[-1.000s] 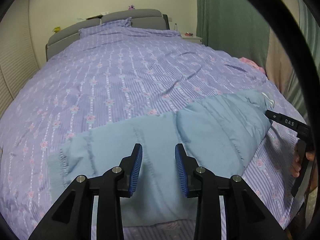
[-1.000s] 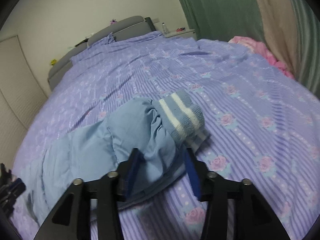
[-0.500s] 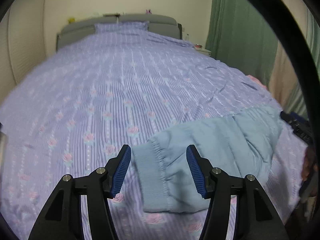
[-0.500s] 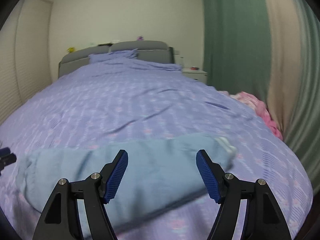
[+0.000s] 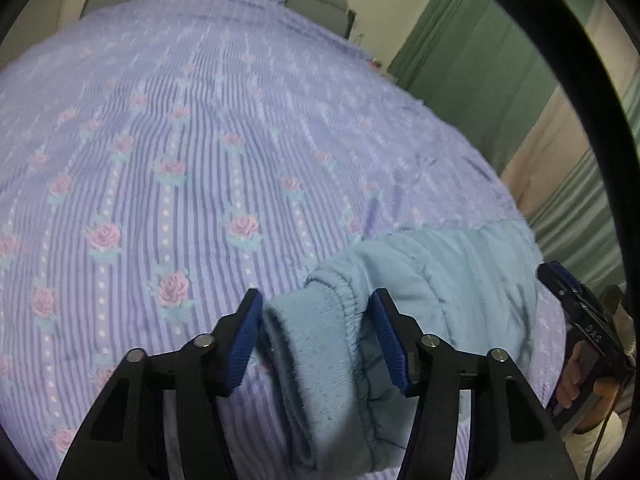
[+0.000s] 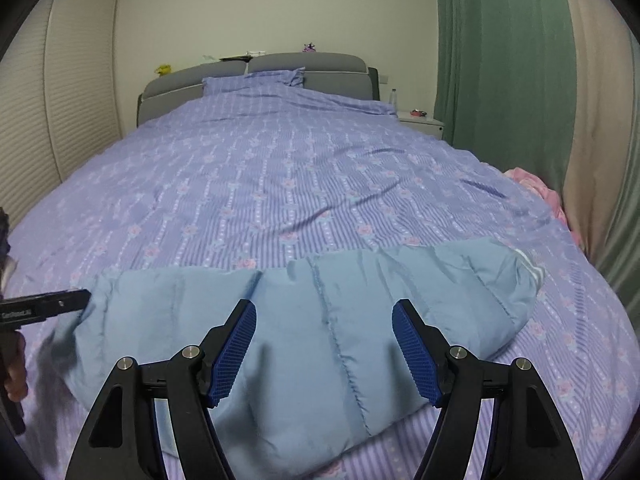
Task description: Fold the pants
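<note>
Pants [image 6: 328, 320] lying flat across the near edge of the bed [image 6: 280, 168], long axis running 9 to 3 in the right wrist view, striped cuff [image 6: 528, 270] out at 3, waistband [image 5: 320, 344] over at the 9 end.

Left gripper [image 5: 316, 340] straddling that waistband, jaws closing, band sitting between the blue pads [image 5: 244, 336] but not squeezed yet. Right gripper [image 6: 324, 344] hanging over the middle of the pants, fingers spread wide, nothing between them, looks clear of the fabric.

Looks like the grab-the-ends stage before folding lengthwise. Tips, just going by the look of it:

- Get the whole thickness of the elastic in the left pinch, not only the top layer, or the bottom layer probably drags behind.
- Slide the right one toward 3 and take the cuff end rather than the puffy middle.
- Quilted stuff looks slippery and springy, so bite deep, lift low, carry one end over to the other and line up the edges before letting go.
</note>
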### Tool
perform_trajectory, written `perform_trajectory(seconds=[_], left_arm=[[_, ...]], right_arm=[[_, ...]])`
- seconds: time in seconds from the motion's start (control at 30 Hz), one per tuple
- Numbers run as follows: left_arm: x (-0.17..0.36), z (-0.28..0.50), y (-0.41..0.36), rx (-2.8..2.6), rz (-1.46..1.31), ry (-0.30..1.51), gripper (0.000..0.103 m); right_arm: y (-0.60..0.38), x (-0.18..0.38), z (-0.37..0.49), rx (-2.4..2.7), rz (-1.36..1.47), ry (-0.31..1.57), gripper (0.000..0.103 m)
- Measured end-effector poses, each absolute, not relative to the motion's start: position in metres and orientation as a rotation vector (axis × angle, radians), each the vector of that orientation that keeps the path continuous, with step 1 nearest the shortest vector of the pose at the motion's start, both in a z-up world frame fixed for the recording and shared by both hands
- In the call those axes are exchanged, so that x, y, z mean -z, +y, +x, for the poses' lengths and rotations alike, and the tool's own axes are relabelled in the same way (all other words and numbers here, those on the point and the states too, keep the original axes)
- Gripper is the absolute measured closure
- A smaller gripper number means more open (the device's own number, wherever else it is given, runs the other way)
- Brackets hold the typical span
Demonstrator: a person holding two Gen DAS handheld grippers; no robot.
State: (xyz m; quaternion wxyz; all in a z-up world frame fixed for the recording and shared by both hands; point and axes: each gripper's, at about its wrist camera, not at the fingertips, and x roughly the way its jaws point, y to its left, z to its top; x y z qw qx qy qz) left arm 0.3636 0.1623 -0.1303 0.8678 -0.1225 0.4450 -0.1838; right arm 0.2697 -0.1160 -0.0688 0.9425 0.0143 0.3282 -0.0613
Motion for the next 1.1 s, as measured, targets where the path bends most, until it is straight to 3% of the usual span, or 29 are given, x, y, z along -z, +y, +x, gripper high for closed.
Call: perform_trajectory(seconds=[0.13, 0.27, 0.43, 0.53, 0.67, 0.8, 0.9, 1.1], left_arm=[[0.123, 0.353, 0.16, 0.339, -0.246, 0.909, 0.078], [0.109, 0.334, 0.16, 0.229, -0.178, 0.851, 0.083], [0.117, 0.333, 0.161, 0.21, -0.121, 0.88, 0.079], [0.113, 0.335, 0.146, 0.152, -0.041, 0.888, 0.066], [0.084, 0.315, 0.131, 0.07, 0.078, 0.788, 0.056], [0.044, 0.286, 0.097, 0.12, 0.13, 0.671, 0.056], [0.025, 0.271, 0.071, 0.198, 0.099, 0.624, 0.056], [0.023, 0.268, 0.002, 0.294, 0.122, 0.603, 0.057]], right_arm=[[-0.122, 0.073, 0.271, 0.146, 0.04, 0.685, 0.031], [-0.126, 0.078, 0.273, 0.154, 0.046, 0.697, 0.031], [-0.137, 0.087, 0.272, 0.169, 0.081, 0.728, 0.031], [-0.143, 0.086, 0.265, 0.183, 0.092, 0.725, 0.031], [-0.155, 0.076, 0.248, 0.196, 0.095, 0.675, 0.031], [-0.175, 0.064, 0.231, 0.185, 0.113, 0.608, 0.03], [-0.197, 0.057, 0.224, 0.162, 0.136, 0.57, 0.019], [-0.256, 0.059, 0.225, 0.173, 0.198, 0.55, 0.018]])
